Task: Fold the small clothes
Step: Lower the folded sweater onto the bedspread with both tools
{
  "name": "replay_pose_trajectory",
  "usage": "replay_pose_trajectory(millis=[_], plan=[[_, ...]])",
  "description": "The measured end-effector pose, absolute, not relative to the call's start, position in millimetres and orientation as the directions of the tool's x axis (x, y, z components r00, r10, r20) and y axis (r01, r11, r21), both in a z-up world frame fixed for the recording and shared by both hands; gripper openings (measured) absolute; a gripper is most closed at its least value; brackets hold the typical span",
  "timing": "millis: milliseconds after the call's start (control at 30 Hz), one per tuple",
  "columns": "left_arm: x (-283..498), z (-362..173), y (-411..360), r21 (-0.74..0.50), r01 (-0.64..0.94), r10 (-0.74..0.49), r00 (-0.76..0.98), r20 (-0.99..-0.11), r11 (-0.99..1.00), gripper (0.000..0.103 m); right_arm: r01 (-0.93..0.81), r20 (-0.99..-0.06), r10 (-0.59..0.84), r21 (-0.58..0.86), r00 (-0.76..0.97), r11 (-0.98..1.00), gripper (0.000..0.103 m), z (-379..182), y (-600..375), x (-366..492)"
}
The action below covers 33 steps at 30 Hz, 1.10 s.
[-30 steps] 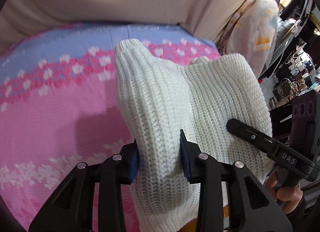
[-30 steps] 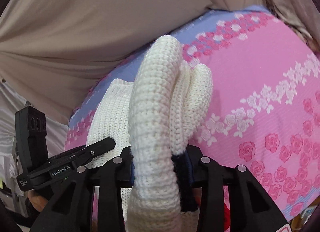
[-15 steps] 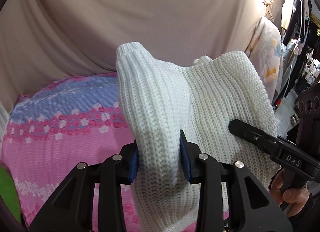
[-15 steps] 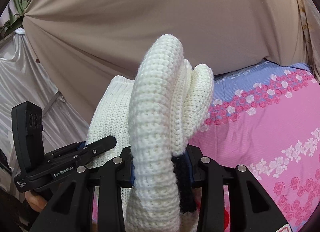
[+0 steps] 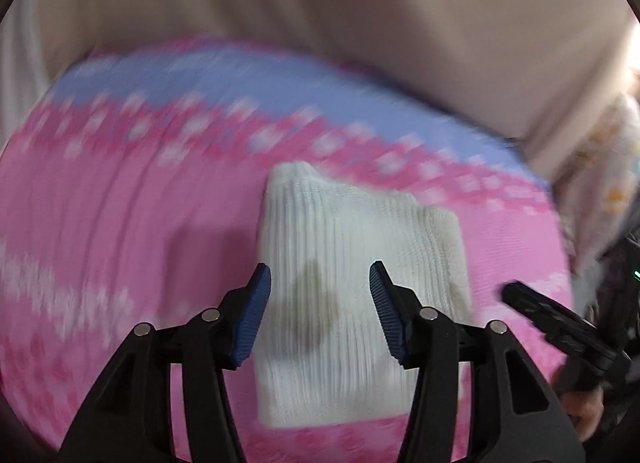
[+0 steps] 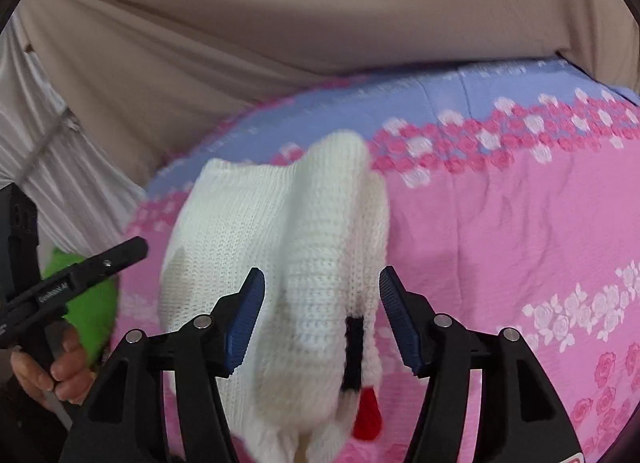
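Left wrist view is smeared by motion, yet the main shapes read clearly. At its left and centre spreads a pink bedspread (image 5: pixel 100 231) with white flower bands and a pale blue strip along its far edge, backed by a beige cloth backdrop (image 5: pixel 320 11). The left gripper (image 5: pixel 320 295) stands with its blue-padded jaws wide apart and nothing between the pads. Beyond and below them a white knit sweater (image 5: pixel 352 243) lies folded into a rough rectangle on the bedspread, nearer its right edge than its left, with a dark shadow falling on the knit between the jaws. Further right, the black tip of the other tool pokes in over the bedspread's right edge.

Right wrist view is sharper. At the far left a hand (image 6: pixel 48 371) grips the handle of the left tool, whose black finger points toward the sweater (image 6: pixel 248 231); a green item (image 6: pixel 92 311) lies just behind it at the bedspread's (image 6: pixel 520 231) left edge. The right gripper (image 6: pixel 322 297) also has its jaws spread wide, with a thick rolled fold of the sweater rising between them; whether either pad touches the knit cannot be made out. A black patch and a red patch show low on the garment.
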<state>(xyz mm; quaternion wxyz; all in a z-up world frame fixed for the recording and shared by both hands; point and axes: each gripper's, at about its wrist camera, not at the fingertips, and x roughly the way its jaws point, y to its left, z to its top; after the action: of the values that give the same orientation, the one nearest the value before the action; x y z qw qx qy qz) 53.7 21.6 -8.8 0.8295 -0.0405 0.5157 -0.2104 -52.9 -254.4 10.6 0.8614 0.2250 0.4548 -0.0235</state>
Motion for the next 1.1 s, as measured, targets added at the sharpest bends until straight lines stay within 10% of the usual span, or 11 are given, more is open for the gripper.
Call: replay_pose_trajectory(millis=[467,533,633,900,1100], plan=[[-10,-6,10,-0.129,0.328,-0.283,0.482,-0.829,0.936,0.059,0.239,-0.888,0.129,0.255,0.441,0.937,0.053,-31,-218,-56],[-9,-12,7,-0.116,0.324,-0.264,0.464,-0.846,0.939,0.059,0.245,-0.885,0.181,0.307,0.429,0.92,0.023,-39,-229,-47],[-10,-18,7,-0.099,0.312,-0.242,0.463,-0.852,0.945,0.059,0.174,-0.848,0.208,0.327,0.487,0.929,0.018,-10,-223,-36],[-4,-49,0,-0.01,0.306,-0.152,0.442,-0.884,0.952,0.059,0.136,-0.905,-0.004,0.06,0.426,0.989,0.019,-22,-212,-13],[-9,-55,0,0.009,0.29,-0.123,0.433,-0.893,0.957,0.059,0.212,-0.924,-0.066,0.016,0.376,0.977,0.042,-25,-217,-25]])
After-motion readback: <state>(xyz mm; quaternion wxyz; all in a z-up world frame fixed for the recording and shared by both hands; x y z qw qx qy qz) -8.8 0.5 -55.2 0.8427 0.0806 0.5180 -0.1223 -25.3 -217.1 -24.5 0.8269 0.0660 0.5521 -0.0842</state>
